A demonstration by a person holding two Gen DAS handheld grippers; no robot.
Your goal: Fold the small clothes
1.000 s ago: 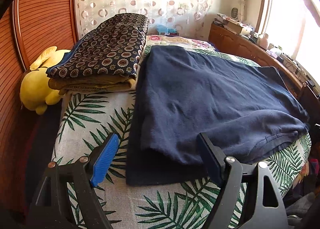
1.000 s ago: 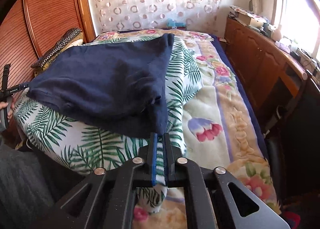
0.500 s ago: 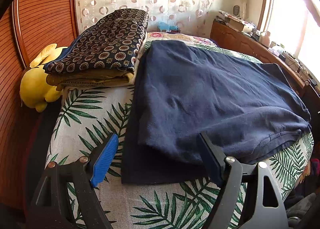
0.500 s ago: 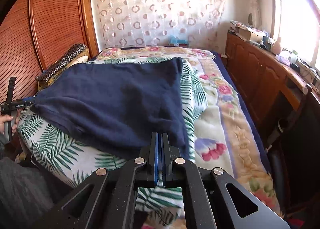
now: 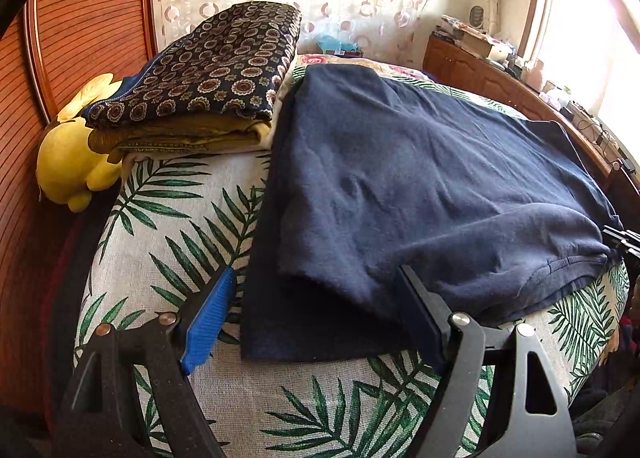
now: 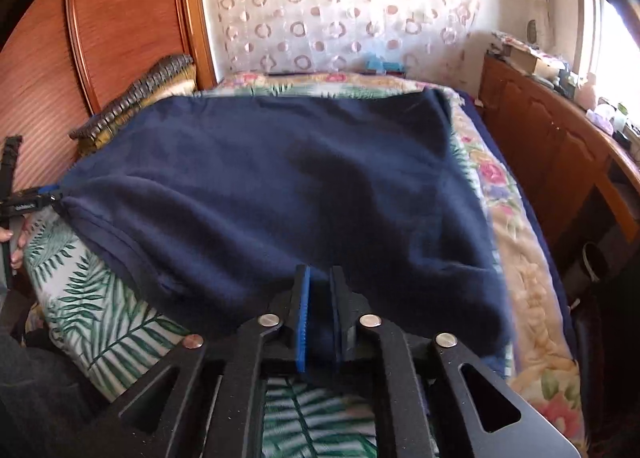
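Observation:
A navy garment [image 5: 420, 178] lies folded over on the palm-leaf bedcover [image 5: 168, 226], its top layer doubled over a lower one. My left gripper [image 5: 316, 274] hovers with jaws wide apart over the garment's near corner, pressing on nothing. The right wrist view has it as a black frame [image 6: 52, 194] at the garment's left corner. My right gripper [image 6: 320, 270] is at the near edge of the garment [image 6: 300, 186]. Its jaws are opening, with navy cloth in the narrow gap between the pads. It also peeks in as black parts [image 5: 618, 240] at the cloth's far right corner.
A stack of folded patterned fabric [image 5: 208, 70] and a yellow plush toy [image 5: 72, 162] sit at the left by the wooden panel wall [image 5: 80, 38]. A cluttered wooden sideboard [image 6: 560, 146] runs along the right. A floral blanket [image 6: 520, 258] covers the bed's right side. A person's hand [image 6: 16, 246] is at left.
My right gripper moved forward and left with the garment's edge, drawing the cloth over the bed, and its shut jaws have parted a little. The left gripper has hardly moved.

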